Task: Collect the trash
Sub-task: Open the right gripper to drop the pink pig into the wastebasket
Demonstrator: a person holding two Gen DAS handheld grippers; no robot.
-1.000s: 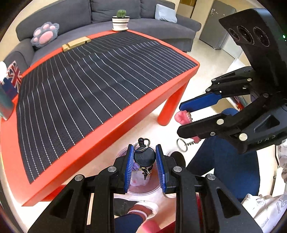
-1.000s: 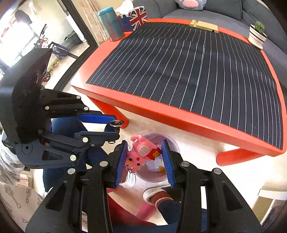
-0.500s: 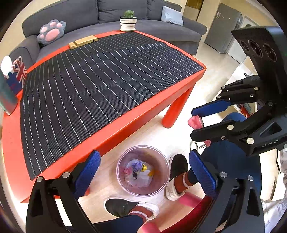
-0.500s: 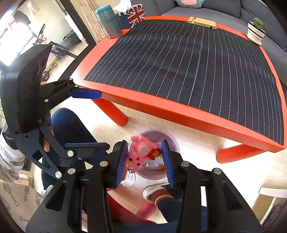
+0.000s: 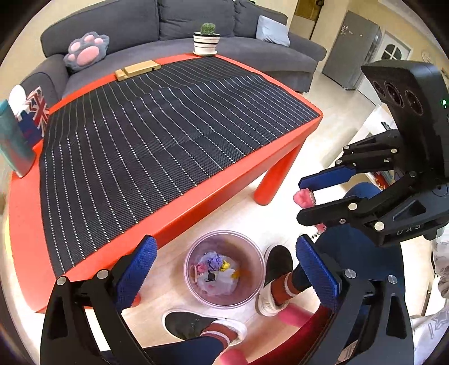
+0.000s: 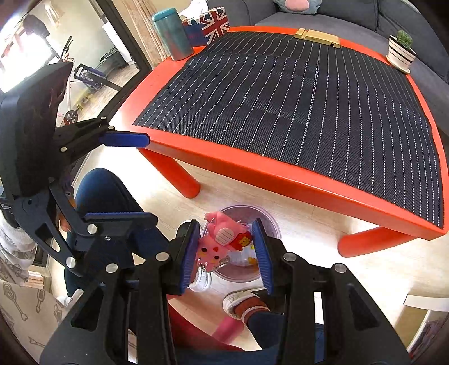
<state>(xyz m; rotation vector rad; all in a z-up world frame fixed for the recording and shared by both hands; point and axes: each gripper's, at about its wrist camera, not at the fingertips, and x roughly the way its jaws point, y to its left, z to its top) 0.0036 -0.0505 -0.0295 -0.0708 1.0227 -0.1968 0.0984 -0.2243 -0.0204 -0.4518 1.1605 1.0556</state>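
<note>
Pink toy (image 6: 221,241) is sitting pinched btwn your right gripper (image 6: 227,252) pads above the clear bin (image 5: 224,268) w/ trash inside, while your left gripper (image 5: 224,269) is gaping wide, empty.

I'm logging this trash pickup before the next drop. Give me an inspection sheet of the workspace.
Surface: red table under a striped black mat.
Job's things: clear bin on the floor holding scraps; pink toy over it.
Clutter: potted cactus, wooden block, teal cup, flag box.
Grippers: left gripper open, empty; right gripper shut on the pink toy.
Cables: nothing seen.
Surroundings: grey sofa, paw cushion.
</note>
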